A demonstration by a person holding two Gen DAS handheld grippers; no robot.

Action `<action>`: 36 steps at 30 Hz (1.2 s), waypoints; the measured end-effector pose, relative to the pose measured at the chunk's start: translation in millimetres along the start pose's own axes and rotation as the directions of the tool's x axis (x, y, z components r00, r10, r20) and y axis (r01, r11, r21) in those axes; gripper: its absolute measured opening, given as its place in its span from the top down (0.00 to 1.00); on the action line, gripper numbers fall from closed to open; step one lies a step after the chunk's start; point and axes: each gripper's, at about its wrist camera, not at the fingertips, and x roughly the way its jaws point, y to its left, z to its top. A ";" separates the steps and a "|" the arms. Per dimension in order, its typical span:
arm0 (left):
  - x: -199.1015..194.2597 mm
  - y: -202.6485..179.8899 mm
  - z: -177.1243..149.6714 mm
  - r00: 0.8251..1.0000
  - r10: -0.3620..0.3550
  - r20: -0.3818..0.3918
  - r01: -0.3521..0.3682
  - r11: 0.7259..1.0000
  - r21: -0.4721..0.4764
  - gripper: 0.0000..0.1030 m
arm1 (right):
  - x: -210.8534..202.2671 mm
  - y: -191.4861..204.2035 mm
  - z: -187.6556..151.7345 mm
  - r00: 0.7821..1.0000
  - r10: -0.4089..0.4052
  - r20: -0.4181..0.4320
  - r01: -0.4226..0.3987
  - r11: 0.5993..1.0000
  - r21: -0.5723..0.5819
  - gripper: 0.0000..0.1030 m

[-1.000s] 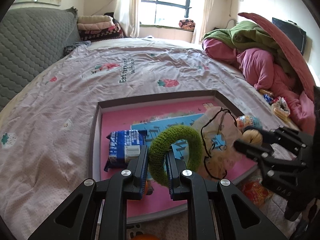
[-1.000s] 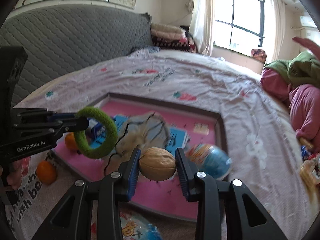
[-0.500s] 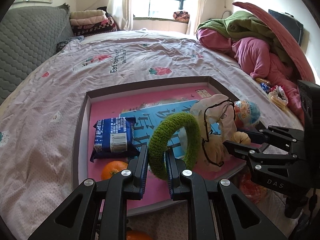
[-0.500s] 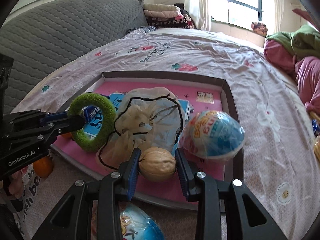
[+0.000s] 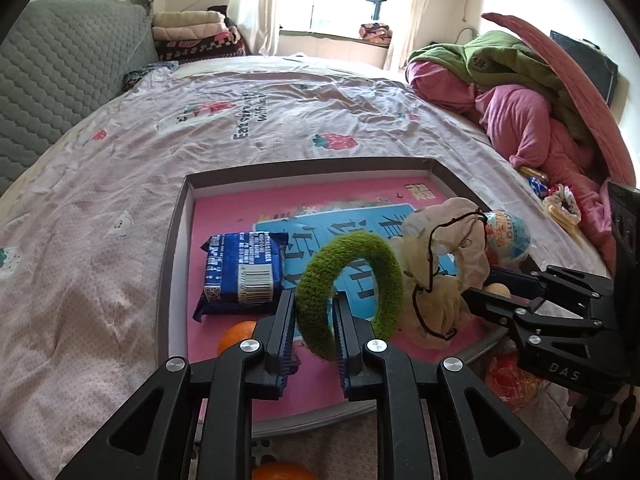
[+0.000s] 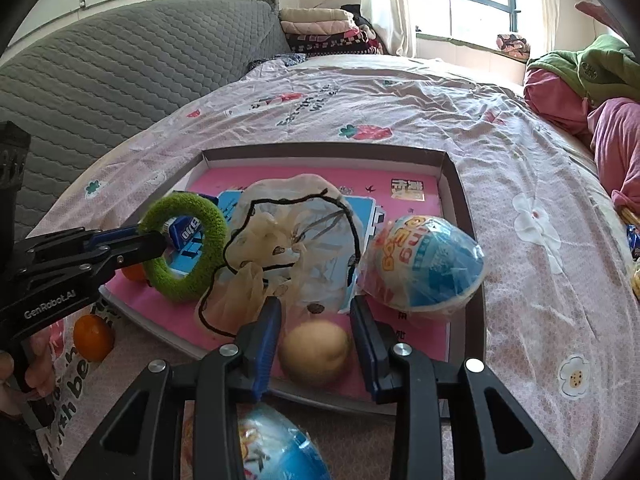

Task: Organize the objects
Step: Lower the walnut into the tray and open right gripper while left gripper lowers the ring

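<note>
The left tongs (image 5: 314, 300), jaws just eased a shade apart, pinch the near rim of the green ring (image 5: 384, 276), which stands upright over the tray (image 5: 304, 168). The walnut (image 6: 314, 354) lies blurred between the half-spread right tongs (image 6: 314, 308); whether the pads press it I cannot tell. Beyond lie a sheer pouch (image 6: 288, 240), a blue packet (image 5: 244, 268) and a wrapped egg (image 6: 420, 264), on the bed (image 5: 100, 240).
</note>
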 end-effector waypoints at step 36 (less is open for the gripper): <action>-35.4 3.7 9.1 0.997 0.033 0.069 -0.032 0.999 -0.014 0.48 | -32.5 8.7 9.5 0.992 0.006 0.124 -0.002 0.999 -0.032 0.57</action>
